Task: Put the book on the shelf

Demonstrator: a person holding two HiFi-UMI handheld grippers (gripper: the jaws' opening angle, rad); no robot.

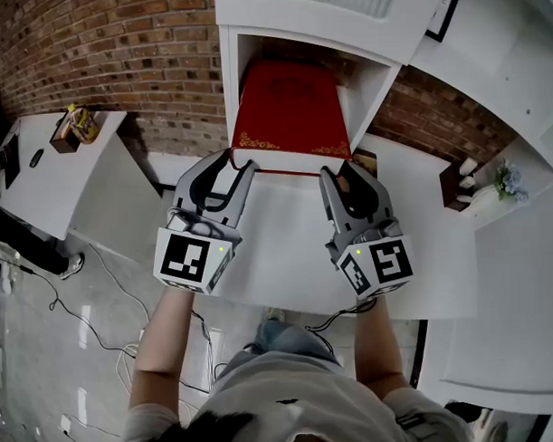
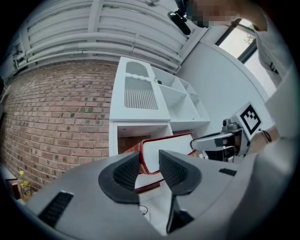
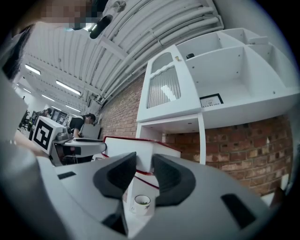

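Head view looks down on the person's two bare arms, and each hand holds a claw with a black-and-white marker cube on its back. The left claw (image 1: 231, 172) is clamped on the near left corner of the big red book (image 1: 291, 115). The right claw (image 1: 349, 177) is clamped on the near right corner. Left gripper view shows the red cover and the white pages squeezed between the two black pads (image 2: 125, 172). Right gripper view shows the thick white block of pages held the same way between that claw's jaws. The book is up in the air between the two claws, with its cover facing up and gold trim along its near edge. Under it is the white counter (image 1: 278, 252), and the book does not touch it. A small white cup (image 3: 140, 202) stands on the counter just below the book's right corner. The far end of the book reaches into the bottom opening of the white shelf (image 1: 228, 90), while the near end sticks out over the counter. Behind the shelf is a red brick wall (image 1: 144, 57). Far off to the left, a yellow bottle (image 1: 81, 123) sits in a box on a small side counter (image 1: 48, 174).
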